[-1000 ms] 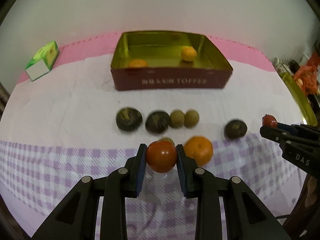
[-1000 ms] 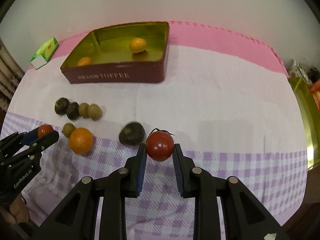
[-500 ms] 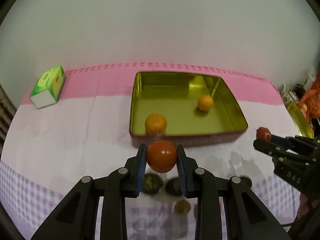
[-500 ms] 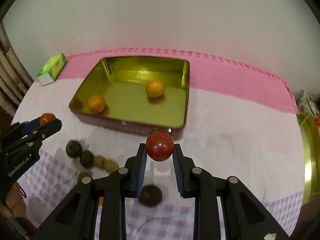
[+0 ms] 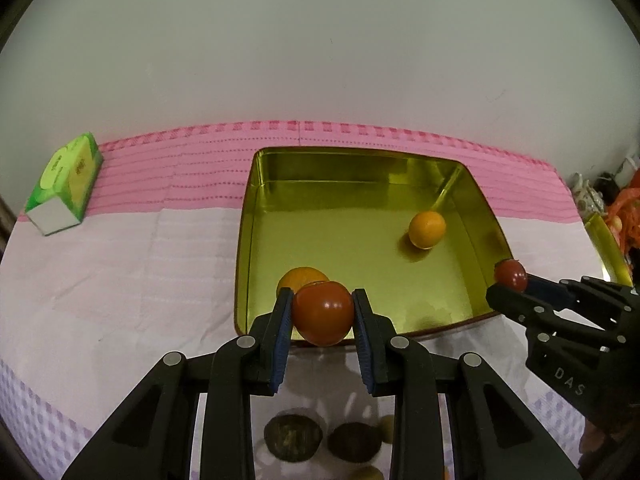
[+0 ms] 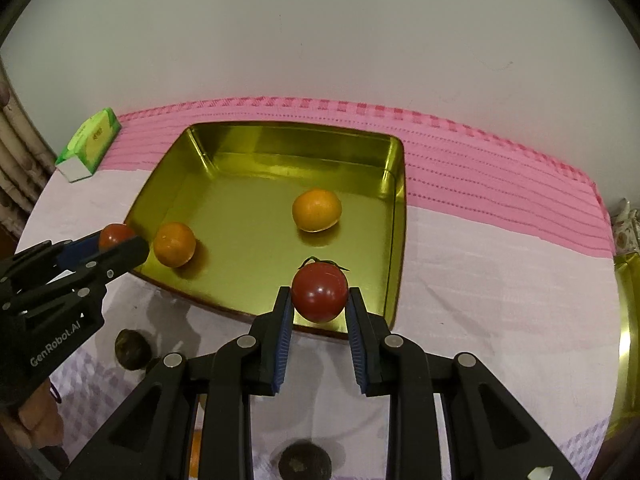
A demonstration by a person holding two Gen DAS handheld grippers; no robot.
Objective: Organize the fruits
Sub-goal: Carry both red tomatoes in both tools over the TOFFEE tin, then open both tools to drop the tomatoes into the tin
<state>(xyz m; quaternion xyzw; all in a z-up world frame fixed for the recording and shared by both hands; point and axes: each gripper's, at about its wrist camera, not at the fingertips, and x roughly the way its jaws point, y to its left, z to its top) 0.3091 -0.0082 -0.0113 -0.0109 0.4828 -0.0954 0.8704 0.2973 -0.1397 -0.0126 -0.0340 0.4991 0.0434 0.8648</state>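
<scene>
The left tool point(image 5: 322, 312) pinched a red tomato point(image 5: 323, 313) over the near edge of the gold tin point(image 5: 256, 200) — just before an orange point(image 5: 298, 278) inside. The right tool point(image 6: 318, 298) pinched a stemmed tomato point(image 6: 319, 297) over the tin's near right corner; another orange point(image 6: 317, 210) lay farther in.

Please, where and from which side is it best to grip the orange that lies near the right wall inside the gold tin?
Probably from above, pads on the widest middle of the orange. It is round and sits free on the floor of the tin, apart from the other orange. The tin's raised walls block a low sideways approach.
</scene>
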